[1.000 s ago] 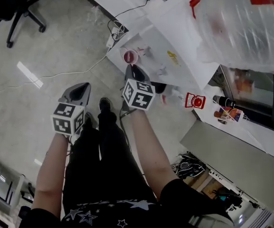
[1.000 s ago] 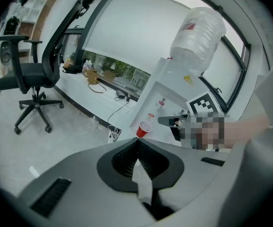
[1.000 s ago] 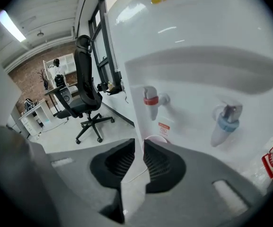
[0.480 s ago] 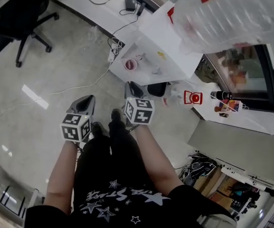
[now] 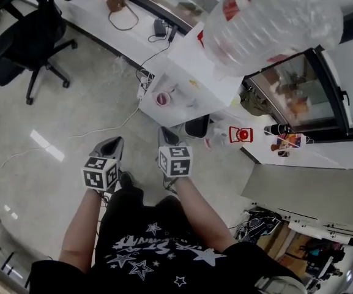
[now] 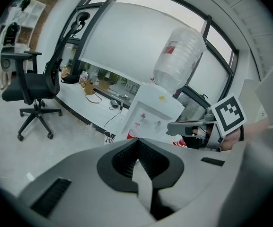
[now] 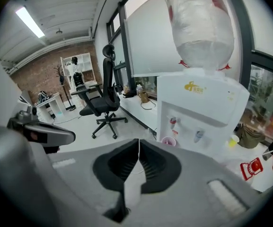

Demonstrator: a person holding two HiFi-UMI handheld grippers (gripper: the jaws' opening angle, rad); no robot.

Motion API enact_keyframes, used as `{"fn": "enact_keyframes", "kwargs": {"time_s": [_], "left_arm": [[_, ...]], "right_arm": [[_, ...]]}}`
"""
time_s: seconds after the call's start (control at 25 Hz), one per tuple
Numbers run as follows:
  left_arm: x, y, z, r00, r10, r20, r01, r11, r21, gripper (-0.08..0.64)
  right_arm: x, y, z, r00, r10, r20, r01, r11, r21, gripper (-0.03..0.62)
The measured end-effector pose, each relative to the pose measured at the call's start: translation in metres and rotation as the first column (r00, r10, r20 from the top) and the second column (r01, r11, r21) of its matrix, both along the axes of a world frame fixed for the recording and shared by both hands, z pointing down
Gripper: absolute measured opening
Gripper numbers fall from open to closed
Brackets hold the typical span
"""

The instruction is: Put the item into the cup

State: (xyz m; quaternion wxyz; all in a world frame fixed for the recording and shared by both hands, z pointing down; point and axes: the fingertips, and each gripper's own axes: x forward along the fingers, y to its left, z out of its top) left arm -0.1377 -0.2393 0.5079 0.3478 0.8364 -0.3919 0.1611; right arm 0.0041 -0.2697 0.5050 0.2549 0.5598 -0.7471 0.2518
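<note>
Head view puts the office chair [image 5: 32, 38] far left. The left gripper [image 5: 113, 141] and right gripper [image 5: 164, 131], both with jaws pressed together and holding nothing, have drawn back from the water dispenser [image 5: 191, 63] since a second ago. The red cup [image 5: 162, 98] sits in its tap recess, well apart from both, with a floor cable [image 5: 112, 122] trailing below.

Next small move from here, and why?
Probably ease the right hand-held gripper forward toward the red cup in the water dispenser alcove, opening its jaws: both it and the left hand-held gripper are shut on nothing, short of the cup, and no loose item shows.
</note>
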Motion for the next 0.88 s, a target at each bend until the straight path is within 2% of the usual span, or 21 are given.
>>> {"fn": "enact_keyframes", "kwargs": {"time_s": [0.28,0.68,0.88], "left_arm": [[0.027,0.017,-0.042,1.0,-0.014,0.018,0.013,0.997,0.072,0.006],[0.054,0.089,-0.064,0.997,-0.073,0.032,0.07,0.993,0.094,0.006],[0.078,0.121,-0.072,0.996,-0.074,0.046,0.068,0.991,0.118,0.006]], "right_arm": [[0.01,0.019,-0.039,0.998,-0.061,0.019,0.06,0.996,0.067,0.006],[0.047,0.08,-0.06,0.995,-0.075,0.073,0.067,0.992,0.104,0.002],[0.068,0.107,-0.068,0.992,-0.081,0.094,0.069,0.989,0.129,0.002]]}}
